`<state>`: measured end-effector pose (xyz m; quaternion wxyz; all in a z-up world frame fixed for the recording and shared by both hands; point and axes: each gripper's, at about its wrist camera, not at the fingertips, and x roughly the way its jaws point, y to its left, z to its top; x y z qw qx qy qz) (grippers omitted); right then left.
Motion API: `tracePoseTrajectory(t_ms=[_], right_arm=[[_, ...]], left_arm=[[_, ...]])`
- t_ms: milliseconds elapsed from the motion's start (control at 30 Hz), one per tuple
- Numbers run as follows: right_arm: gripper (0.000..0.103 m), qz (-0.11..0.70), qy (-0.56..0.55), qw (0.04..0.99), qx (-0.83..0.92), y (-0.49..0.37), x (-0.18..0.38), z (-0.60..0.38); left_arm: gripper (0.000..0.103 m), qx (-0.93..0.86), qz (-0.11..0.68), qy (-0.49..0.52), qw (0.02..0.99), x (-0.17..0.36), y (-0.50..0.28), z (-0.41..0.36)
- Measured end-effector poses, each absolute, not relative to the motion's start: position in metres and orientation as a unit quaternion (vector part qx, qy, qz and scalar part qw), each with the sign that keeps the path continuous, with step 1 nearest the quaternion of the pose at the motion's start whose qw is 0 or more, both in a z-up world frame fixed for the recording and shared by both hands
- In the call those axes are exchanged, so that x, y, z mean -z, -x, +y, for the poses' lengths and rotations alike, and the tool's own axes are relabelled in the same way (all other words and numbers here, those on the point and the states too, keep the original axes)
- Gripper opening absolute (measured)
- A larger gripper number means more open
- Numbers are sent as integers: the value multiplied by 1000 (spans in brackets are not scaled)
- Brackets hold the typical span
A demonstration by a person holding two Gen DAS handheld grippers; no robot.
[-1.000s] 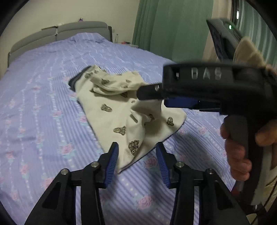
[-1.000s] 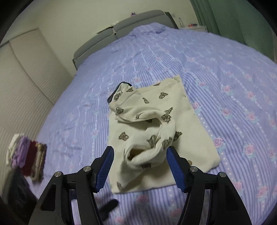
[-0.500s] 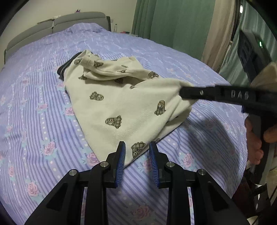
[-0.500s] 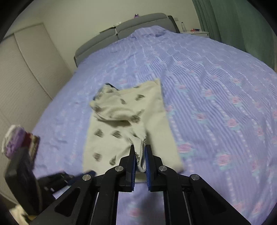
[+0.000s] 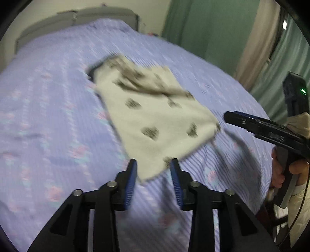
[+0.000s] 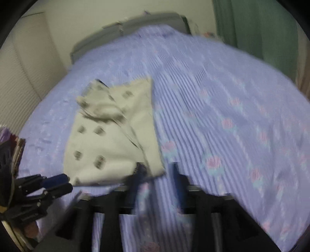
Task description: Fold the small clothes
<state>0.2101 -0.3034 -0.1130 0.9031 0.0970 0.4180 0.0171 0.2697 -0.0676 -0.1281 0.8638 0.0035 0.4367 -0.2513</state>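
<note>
On the lilac rose-print bedspread (image 5: 48,116), our cream printed small garment (image 5: 155,116) lies flat, long axis running away toward the grey headboard (image 5: 77,17). Our left gripper (image 5: 153,180), fingers parted and empty, straddles its near corner; right gripper (image 6: 157,186), likewise apart, sits just beside the other.

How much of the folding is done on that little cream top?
The cream garment lies mostly spread out on the purple bedspread, one sleeve still bunched near the collar. Both the left gripper and right gripper are open and hold nothing. No neat fold shows yet, so the folding itself is left.
</note>
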Motion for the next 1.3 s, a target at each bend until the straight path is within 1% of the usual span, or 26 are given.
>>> tracePoseTrajectory(t_ms=[100,200,233,400,700,733,767,800,833,867,1100,1167,1300], right_arm=[[56,372,-48,924,-69,-221,85,-279],[56,364,3,925,-113,-252,74,-247],[56,362,20,924,-121,-260,74,-236],[56,387,77,907,-150,-306,85,-191],[54,413,189,881,-132,-340,114,-152],[47,413,193,880,-133,-342,115,-150],[27,415,196,878,-134,-344,116,-149],[19,419,195,877,-132,-345,117,-150],[12,421,190,877,-133,-345,117,-152],[10,418,184,880,-132,-345,114,-156],[8,386,97,910,-117,-359,77,-208],[8,393,78,911,-99,-374,76,-226],[8,425,36,901,-77,-401,90,-261]], left_arm=[[38,207,426,0,881,111,-280,-52],[48,170,425,16,889,100,-299,-36],[48,161,430,21,888,97,-305,-31],[52,132,449,23,883,95,-326,-16],[52,154,457,53,874,100,-334,-3],[52,156,457,53,874,101,-335,-4],[52,158,457,53,874,101,-335,-4],[52,161,456,52,874,102,-335,-5],[52,164,455,51,874,102,-335,-5],[52,167,454,50,874,101,-335,-6],[52,179,447,44,875,101,-340,-18],[52,180,447,38,875,101,-341,-23],[53,181,452,28,873,106,-342,-31]])
